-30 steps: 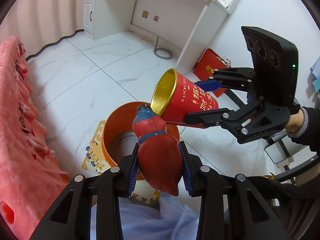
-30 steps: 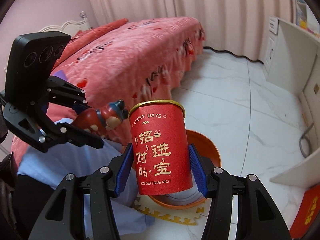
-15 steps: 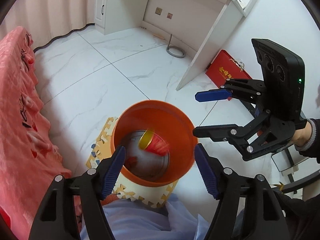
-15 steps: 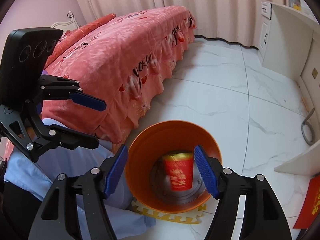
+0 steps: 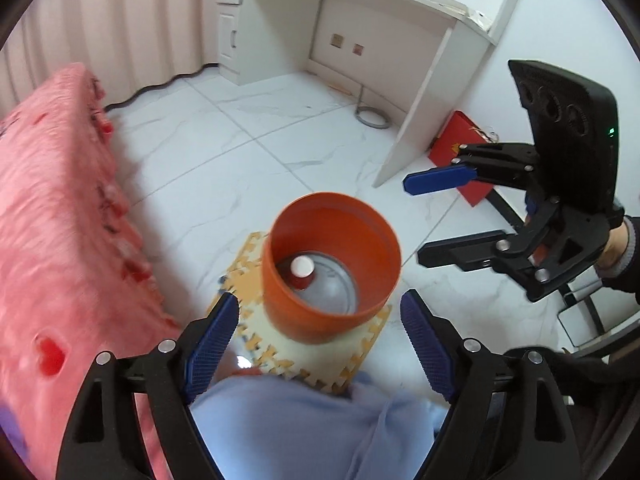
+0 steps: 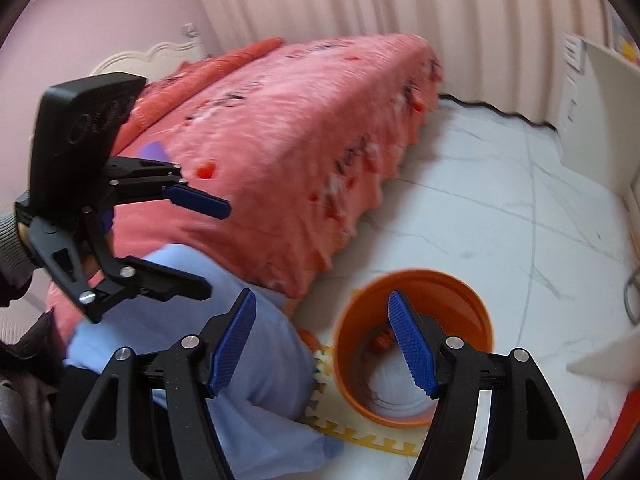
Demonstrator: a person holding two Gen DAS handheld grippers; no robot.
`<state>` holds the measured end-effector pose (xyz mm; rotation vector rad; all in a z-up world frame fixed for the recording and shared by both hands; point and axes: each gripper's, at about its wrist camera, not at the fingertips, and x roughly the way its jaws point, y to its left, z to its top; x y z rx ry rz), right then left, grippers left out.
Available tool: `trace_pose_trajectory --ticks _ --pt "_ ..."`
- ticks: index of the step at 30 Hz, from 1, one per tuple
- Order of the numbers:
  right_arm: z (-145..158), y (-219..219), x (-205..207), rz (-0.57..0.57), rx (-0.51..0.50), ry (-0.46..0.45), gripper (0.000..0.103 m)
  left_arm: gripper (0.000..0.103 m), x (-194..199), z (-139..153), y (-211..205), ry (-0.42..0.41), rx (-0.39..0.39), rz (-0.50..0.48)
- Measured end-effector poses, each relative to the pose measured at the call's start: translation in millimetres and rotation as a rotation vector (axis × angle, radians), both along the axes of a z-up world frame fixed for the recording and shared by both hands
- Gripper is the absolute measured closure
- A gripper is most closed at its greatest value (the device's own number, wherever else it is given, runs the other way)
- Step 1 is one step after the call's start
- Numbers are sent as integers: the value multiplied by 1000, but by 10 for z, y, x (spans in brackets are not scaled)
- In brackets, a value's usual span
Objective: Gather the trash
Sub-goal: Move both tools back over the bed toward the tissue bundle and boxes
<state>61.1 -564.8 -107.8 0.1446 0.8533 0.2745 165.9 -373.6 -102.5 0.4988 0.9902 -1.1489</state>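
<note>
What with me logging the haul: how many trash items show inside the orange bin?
1: a red cup, white end up, by the left inner wall of the orange bin. The wall may hide more.

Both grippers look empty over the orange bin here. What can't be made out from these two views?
- Left wrist: only a white-ended red item shows in the orange bin; its near wall hides the rest.
- Right wrist: the right gripper finger covers bin contents.
- Both: bedspread print is motion-blurred.
</note>
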Motion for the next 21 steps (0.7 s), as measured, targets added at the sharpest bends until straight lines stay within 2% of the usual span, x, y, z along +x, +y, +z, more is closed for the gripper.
trace_pose_trajectory --ticks 3,6,14,21 --pt "172 249 -7 56 16 -26 32 17 -43 134 265 -20 -12 57" --pt "324 472 12 99 20 -53 25 17 -108 253 515 -48 -18 110" --pt "632 1127 55 242 20 -97 25 16 -283 458 1154 -90 -42 263" --pt "793 1787 104 378 22 -125 24 13 -452 507 1739 -108 -50 400"
